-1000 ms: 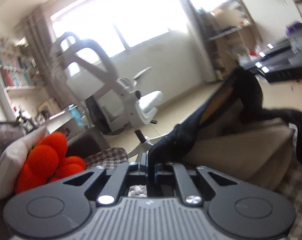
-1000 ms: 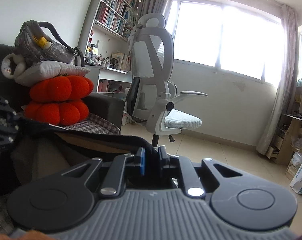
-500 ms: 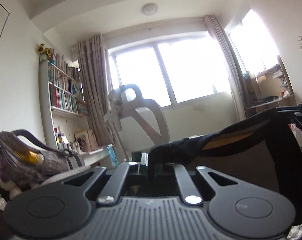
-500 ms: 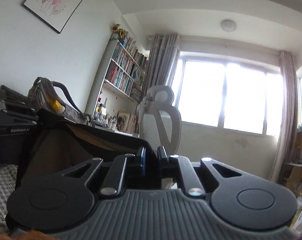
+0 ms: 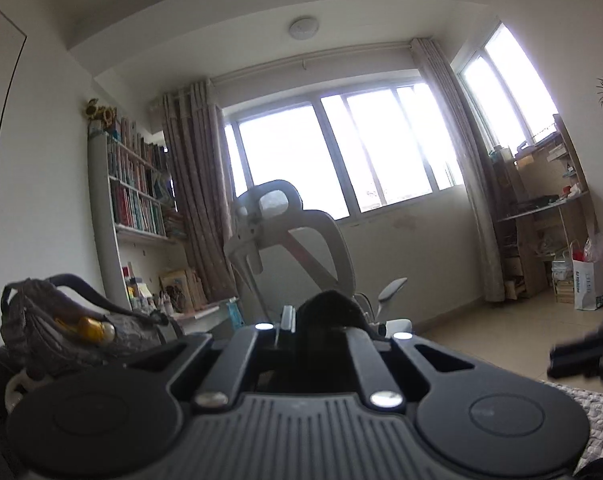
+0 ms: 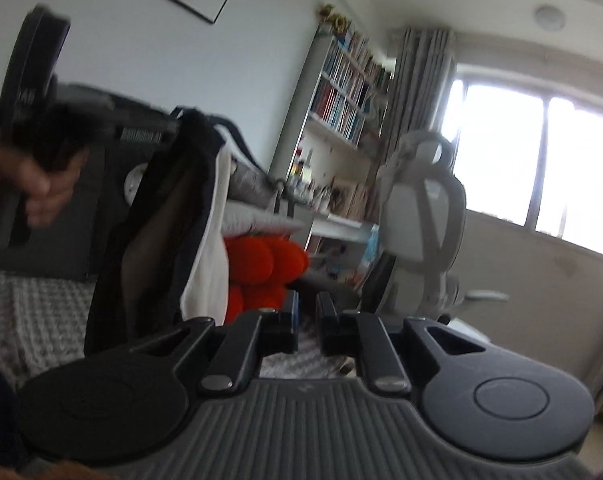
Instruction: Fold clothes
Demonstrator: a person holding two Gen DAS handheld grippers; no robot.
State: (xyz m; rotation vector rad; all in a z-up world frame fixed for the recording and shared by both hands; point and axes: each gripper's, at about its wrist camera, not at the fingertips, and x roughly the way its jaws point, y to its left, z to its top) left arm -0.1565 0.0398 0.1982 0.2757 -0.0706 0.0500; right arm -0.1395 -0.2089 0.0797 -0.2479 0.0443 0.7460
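In the right wrist view a black garment (image 6: 153,248) with a brown lining and a white inner layer hangs limp over the sofa. My left gripper (image 6: 173,128) holds it up by its top edge, and a hand (image 6: 25,188) grips that tool's handle. The left wrist view shows the left gripper (image 5: 305,320) shut on a bunch of the black fabric (image 5: 329,308), which covers its right finger. My right gripper (image 6: 307,312) stands open by a narrow gap with nothing between its fingers, to the right of the hanging garment and below its top edge. A blurred part of the right gripper (image 5: 573,356) shows at the right edge.
A grey checked blanket (image 6: 29,312) covers the sofa seat under the garment. Red round cushions (image 6: 269,264) and a grey bag (image 5: 61,328) lie at the sofa's end. A white office chair (image 6: 421,208) stands beyond, beside a bookshelf (image 5: 137,200).
The right gripper has let go of the garment and dropped away to the right. The cloth, earlier stretched between both grippers, now hangs from the left gripper alone.
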